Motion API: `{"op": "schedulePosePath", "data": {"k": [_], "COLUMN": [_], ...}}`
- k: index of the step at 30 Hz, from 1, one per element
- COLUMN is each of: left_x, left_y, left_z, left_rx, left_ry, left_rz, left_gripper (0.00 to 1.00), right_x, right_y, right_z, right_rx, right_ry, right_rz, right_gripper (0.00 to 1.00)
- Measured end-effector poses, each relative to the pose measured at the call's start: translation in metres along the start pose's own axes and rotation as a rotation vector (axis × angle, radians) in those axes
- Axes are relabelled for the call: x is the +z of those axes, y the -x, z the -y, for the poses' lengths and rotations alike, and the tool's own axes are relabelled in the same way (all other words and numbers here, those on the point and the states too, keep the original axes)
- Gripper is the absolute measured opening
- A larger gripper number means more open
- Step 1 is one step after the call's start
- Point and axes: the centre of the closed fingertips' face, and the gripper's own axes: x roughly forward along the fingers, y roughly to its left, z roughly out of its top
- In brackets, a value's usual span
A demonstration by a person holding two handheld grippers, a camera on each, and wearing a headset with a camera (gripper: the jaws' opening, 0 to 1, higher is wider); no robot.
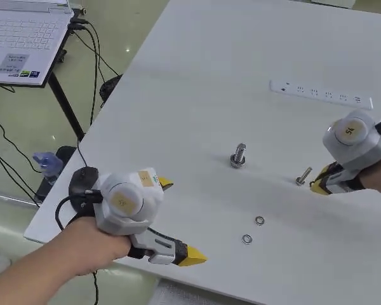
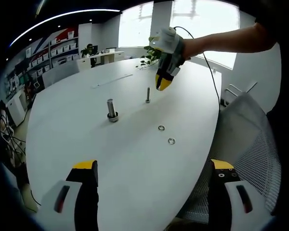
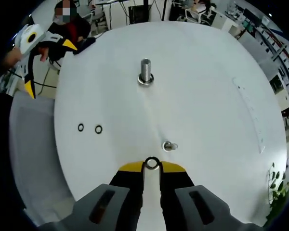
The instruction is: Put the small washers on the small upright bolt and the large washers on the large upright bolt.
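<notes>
Right gripper view: what is the right claw (image 3: 151, 166) doing?
— It is pressed together on a washer (image 3: 151, 158), pinching it by the rim between the yellow tips, just short of the small bolt (image 3: 169, 146).

Which step is that, then?
— Bringing this washer to that bolt, I'd judge. It is not over the tip yet. Two more washers (image 1: 260, 220) lie loose on the table (image 1: 197, 76), apart from both bolts.

How does the bolt stand?
— Upright, head on the table, long axis vertical, threaded end up. The large bolt (image 1: 239, 155) stands the same way, farther off.

And the ring?
— Its face is toward the camera, so the hole looks along the claw, roughly down at the table. The next move calls for centring the hole above the bolt's tip, keeping the ring level, then letting go.

The left claw (image 2: 153, 166)?
— Spread wide, holding nothing, near the table's edge.
</notes>
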Motion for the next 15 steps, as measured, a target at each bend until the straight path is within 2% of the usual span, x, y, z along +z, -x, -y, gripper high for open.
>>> {"op": "schedulePosePath", "data": {"k": [9,15], "left_x": [0.003,-0.001], "left_y": [-0.004,-0.004], "left_z": [-0.001,-0.006], "left_rx": [-0.004,0.003], "left_ry": [0.003,0.0], "left_rz": [0.003,-0.006], "left_gripper": [0.98,0.99], "right_x": [0.007,0.014], "right_y": [0.005,0.004], "right_z": [0.022,0.027], "right_rx": [-0.026,-0.025], "right_ry": [0.007,0.013], "right_rz": [0.006,0.012], "right_gripper": [0.12,0.12]}}
